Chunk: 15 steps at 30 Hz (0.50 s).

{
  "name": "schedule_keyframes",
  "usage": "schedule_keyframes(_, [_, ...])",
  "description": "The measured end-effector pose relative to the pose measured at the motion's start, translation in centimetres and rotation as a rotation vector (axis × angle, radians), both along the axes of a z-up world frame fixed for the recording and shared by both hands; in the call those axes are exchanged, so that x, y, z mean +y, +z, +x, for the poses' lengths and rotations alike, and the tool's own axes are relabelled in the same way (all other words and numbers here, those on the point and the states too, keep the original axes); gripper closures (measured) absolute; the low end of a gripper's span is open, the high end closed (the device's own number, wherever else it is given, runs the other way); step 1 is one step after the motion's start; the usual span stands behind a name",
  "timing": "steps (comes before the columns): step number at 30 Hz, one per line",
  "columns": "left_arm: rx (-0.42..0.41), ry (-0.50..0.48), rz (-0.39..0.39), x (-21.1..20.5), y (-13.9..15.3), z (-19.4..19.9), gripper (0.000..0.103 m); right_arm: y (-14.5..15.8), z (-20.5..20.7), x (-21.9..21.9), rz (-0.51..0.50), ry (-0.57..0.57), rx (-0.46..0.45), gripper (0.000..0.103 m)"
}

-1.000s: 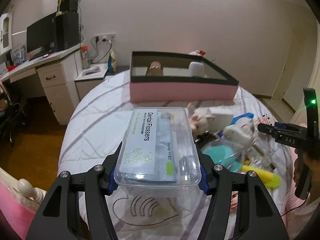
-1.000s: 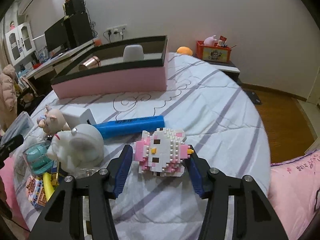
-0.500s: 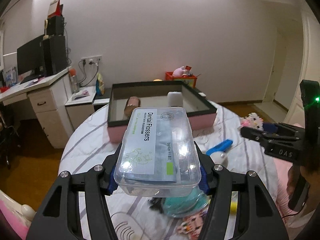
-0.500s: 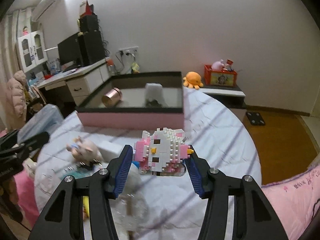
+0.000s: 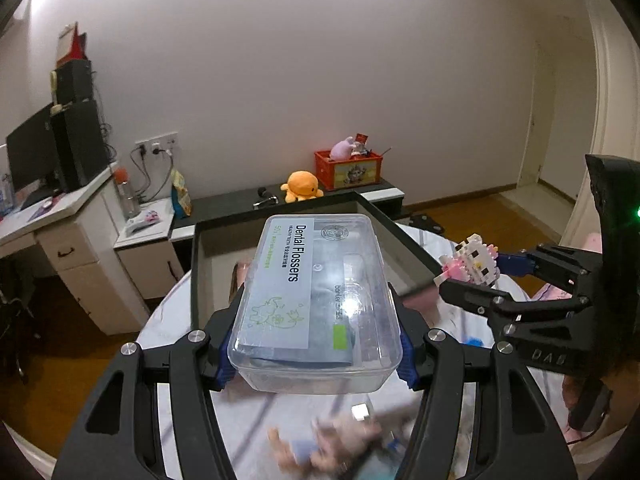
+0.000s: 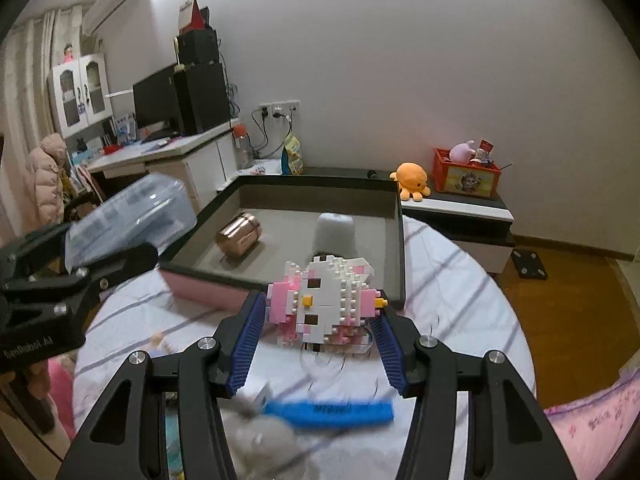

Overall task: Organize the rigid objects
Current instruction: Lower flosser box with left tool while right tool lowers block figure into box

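Since both loads are headed for the pink-sided tray (image 6: 280, 286) w/ the dark rim, each is carried up off the bed (image 6: 460, 292), not dragged. Left hand-held gripper (image 5: 314, 354) is clamped on the long sides of the clear floss box (image 5: 316, 304), lid up, just short of the tray's near edge. Right hand-held gripper (image 6: 320, 340) pinches the brick cat (image 6: 324, 304) by its flanks, face up, likewise short of the rim. Copper can (image 6: 239, 236) & grey cup (image 6: 336, 232) already lie inside, so prob. drop spots beside them.
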<state>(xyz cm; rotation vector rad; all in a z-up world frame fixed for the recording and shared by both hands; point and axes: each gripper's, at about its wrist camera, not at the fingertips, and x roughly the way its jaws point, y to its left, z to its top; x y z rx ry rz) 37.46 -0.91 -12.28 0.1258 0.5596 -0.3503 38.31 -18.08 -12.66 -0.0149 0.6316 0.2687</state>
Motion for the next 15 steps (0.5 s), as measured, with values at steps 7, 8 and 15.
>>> schedule_keyframes(7, [0.065,-0.010,0.053,-1.0,0.5,8.5,0.041,1.0,7.9,0.3,-0.008,0.020,0.041,0.048])
schedule_keyframes(8, [0.087,-0.008,0.058,-1.1,0.4,10.3,0.041,1.2,9.2,0.5,-0.017,0.015,0.043,0.048])
schedule_keyframes(15, [0.241,0.024,0.122,-2.5,-3.0,19.7,0.041,-0.2,18.7,1.9,-0.079,-0.015,0.158,0.048])
